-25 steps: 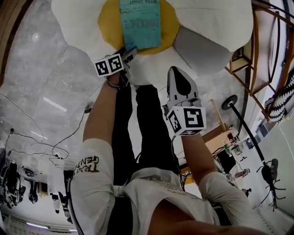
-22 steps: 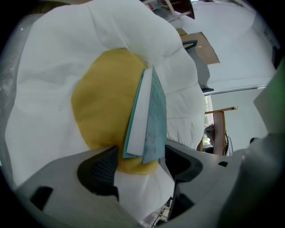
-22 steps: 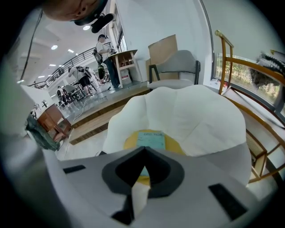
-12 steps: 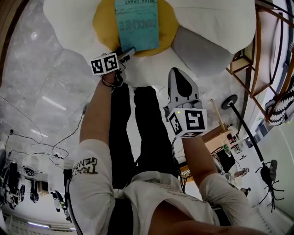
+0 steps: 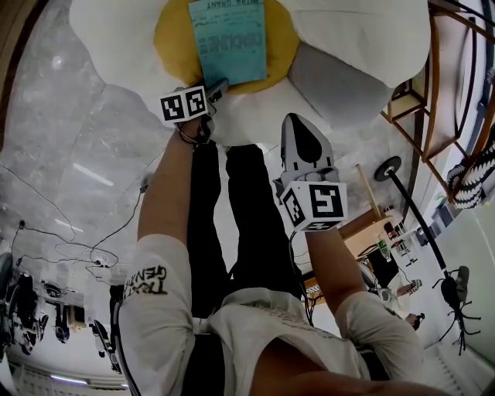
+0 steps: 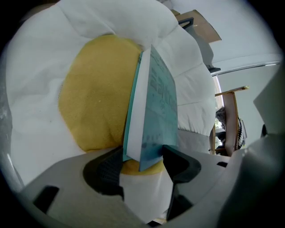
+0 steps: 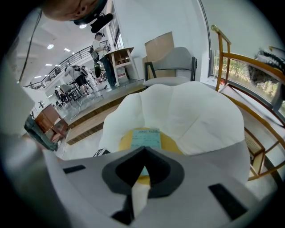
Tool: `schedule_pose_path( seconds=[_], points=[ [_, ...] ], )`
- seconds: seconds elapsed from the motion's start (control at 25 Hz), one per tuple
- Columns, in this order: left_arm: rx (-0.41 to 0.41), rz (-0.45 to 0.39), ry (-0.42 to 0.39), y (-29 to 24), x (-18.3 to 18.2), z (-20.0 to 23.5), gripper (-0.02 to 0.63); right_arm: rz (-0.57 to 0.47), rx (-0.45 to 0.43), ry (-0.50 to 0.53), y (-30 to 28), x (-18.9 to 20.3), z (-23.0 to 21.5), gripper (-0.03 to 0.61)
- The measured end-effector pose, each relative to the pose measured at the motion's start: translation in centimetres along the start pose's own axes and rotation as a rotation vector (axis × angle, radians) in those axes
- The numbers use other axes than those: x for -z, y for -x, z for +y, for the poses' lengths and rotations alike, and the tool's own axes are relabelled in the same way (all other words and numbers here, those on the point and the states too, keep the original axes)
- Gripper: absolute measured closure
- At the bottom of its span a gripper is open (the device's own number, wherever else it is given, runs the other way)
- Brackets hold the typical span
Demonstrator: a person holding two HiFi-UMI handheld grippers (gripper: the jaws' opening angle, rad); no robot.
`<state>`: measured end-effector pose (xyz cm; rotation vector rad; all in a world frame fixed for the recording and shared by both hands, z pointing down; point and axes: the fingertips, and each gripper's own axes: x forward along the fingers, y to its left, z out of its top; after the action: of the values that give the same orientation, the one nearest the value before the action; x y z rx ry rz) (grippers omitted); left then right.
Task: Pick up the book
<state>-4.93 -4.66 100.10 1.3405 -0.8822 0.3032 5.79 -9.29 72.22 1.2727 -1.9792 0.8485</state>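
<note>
A teal book [image 5: 228,39] lies on the yellow centre [image 5: 174,39] of a white flower-shaped cushion [image 5: 356,23]. My left gripper [image 5: 210,91] is at the book's near left corner. In the left gripper view the book [image 6: 156,107] stands edge-on, its corner between the two dark pads. The jaws of the left gripper [image 6: 142,162] are closing, and both pads touch the covers. My right gripper [image 5: 302,124] hangs nearer to me, over the cushion's front petal, shut and empty. In the right gripper view the book [image 7: 146,138] shows beyond the right gripper's [image 7: 143,151] closed tips.
The cushion rests on a pale marble floor [image 5: 77,155] with cables [image 5: 85,251] trailing at the left. A wooden frame [image 5: 441,85] and a black stand [image 5: 410,209] are at the right. The person's legs [image 5: 247,224] stand just in front of the cushion.
My left gripper has turned slightly while staying at the book's near corner. The right gripper has kept still, and the book has not left the cushion.
</note>
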Motion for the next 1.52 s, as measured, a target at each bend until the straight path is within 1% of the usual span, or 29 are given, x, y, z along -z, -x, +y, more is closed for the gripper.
schedule_pose_path(
  seconds=[0.32,0.48,0.56,0.8,1.0,1.12,1.32,1.52],
  points=[
    [-0.016,-0.032,0.037,1.1,0.4,-1.1,0.344,-0.007,0.000,0.009,1.3,-0.3,0.7,0.552],
    [-0.006,-0.047,0.067,2.2,0.8,-1.8,0.357,-0.018,-0.008,0.013,2.2,-0.8,1.5,0.552],
    [0.015,-0.051,0.091,2.6,1.3,-2.6,0.368,-0.025,-0.012,0.012,2.7,-1.0,1.6,0.552],
    [0.119,-0.090,0.214,3.9,1.8,-5.0,0.403,-0.056,-0.023,-0.012,4.4,-2.3,1.5,0.552],
    [0.217,-0.179,0.311,6.0,0.9,-7.0,0.425,-0.076,-0.031,-0.021,5.8,-3.2,1.6,0.552],
    [0.246,-0.230,0.351,7.4,0.6,-7.7,0.433,-0.087,-0.036,-0.019,6.8,-3.7,1.8,0.552],
    [0.290,-0.316,0.371,10.3,0.0,-9.2,0.437,-0.108,-0.051,-0.002,8.5,-4.9,2.6,0.552],
    [0.351,-0.409,0.378,13.7,-1.6,-12.4,0.440,-0.142,-0.072,0.002,10.5,-7.2,3.1,0.552]
  ],
)
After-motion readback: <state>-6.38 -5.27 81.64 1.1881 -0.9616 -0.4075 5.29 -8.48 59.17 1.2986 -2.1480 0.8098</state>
